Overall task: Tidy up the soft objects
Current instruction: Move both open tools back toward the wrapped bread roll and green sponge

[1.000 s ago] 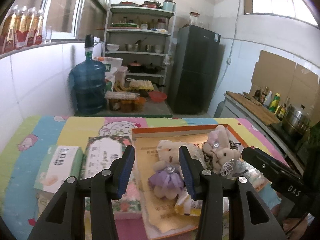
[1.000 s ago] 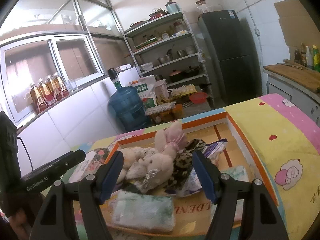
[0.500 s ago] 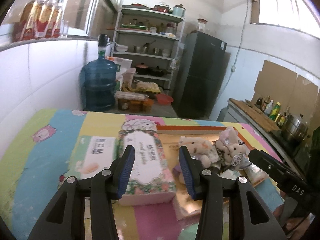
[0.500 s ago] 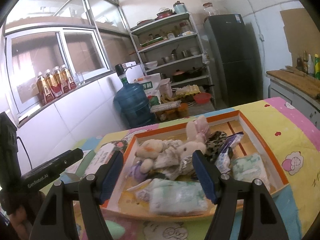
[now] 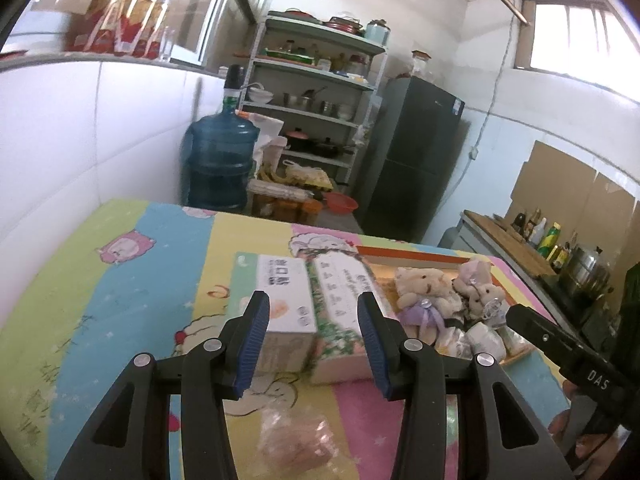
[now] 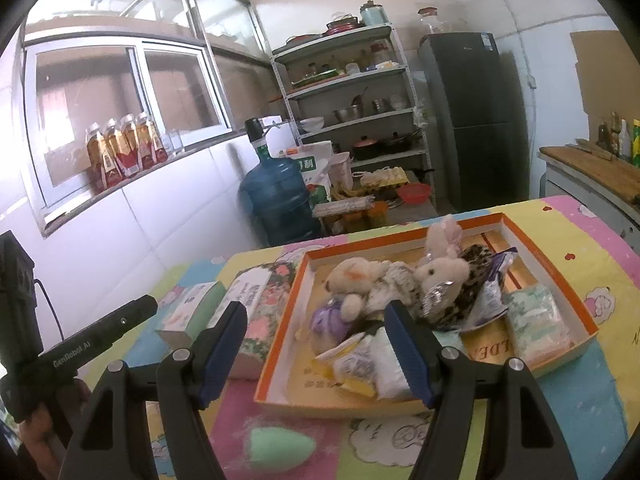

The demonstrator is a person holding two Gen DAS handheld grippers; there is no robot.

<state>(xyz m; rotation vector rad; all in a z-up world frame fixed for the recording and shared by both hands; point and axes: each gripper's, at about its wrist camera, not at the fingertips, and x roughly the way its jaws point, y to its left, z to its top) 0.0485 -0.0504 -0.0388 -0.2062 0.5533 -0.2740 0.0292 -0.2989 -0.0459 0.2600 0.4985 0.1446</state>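
Hovering with jaws parted and nothing between the pads, the left gripper (image 5: 312,336) hangs above the near edge of the tabletop (image 5: 120,280), its blue fingers framing 2 tissue boxes, a white one (image 5: 285,300) and a floral one (image 5: 340,304), which lie side by side and touching just left of the orange-rimmed tray (image 6: 548,256); a pale pink pouch (image 5: 294,444) lies directly below the jaws, untouched; the right gripper (image 6: 316,354) likewise stands wide open and empty over the tray's near-left corner; a mint-green sponge (image 6: 280,448) rests on the cloth under it, outside the tray; inside, 2 plush bears (image 6: 356,276) and a rabbit (image 6: 444,268) are heaped at the middle, with soft packets (image 6: 364,364) at the near wall and a wrapped tissue pack (image 6: 536,322) at the right, seemingly gathered there as the collecting place; the pouch and sponge appear to be the items not yet sorted, which likely explains why both grippers point down toward that near edge.
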